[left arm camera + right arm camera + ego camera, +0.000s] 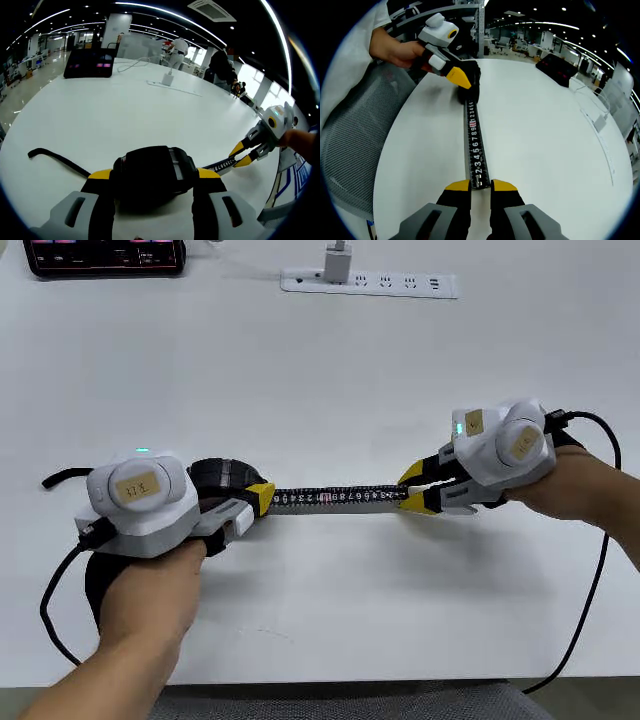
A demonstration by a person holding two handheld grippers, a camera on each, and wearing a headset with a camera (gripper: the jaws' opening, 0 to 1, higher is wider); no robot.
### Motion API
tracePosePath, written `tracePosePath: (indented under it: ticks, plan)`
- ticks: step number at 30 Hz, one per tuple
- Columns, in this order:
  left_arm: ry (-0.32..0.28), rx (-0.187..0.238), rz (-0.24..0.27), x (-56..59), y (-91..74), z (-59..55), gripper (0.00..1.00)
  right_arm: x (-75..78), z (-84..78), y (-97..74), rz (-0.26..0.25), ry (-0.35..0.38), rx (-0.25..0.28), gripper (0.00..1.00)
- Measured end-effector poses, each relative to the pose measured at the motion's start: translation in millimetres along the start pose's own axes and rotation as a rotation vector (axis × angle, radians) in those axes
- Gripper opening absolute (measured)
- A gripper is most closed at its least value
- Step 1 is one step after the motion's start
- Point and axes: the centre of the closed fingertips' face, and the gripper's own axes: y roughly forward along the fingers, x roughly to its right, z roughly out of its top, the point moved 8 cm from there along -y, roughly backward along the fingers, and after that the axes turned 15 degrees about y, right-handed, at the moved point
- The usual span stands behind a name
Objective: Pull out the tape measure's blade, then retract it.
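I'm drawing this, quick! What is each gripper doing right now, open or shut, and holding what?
The left gripper is shut on the tape measure case.
The right gripper is shut on the blade, at its tip.

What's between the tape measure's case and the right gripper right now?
Only the pulled-out blade, running from the case to the right gripper over bare white table; head view and right gripper view both show it.
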Motion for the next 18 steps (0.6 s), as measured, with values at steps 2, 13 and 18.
tracePosePath:
  ticks: [2,13,18]
  plan:
    - [-0.001,0.001,-0.001,0.2,-0.3,0.2,0.58,-0.5,2.0,2.0,0.003,0.0,0.005,0.1]
    - [-0.003,0.003,-0.003,-0.1,-0.3,0.0,0.58,-1.6,10.3,9.2,0.019,-0.006,0.017,0.1]
    - [-0.007,0.005,-0.004,0.2,-1.1,0.2,0.58,-3.0,14.1,11.7,0.023,-0.009,0.022,0.1]
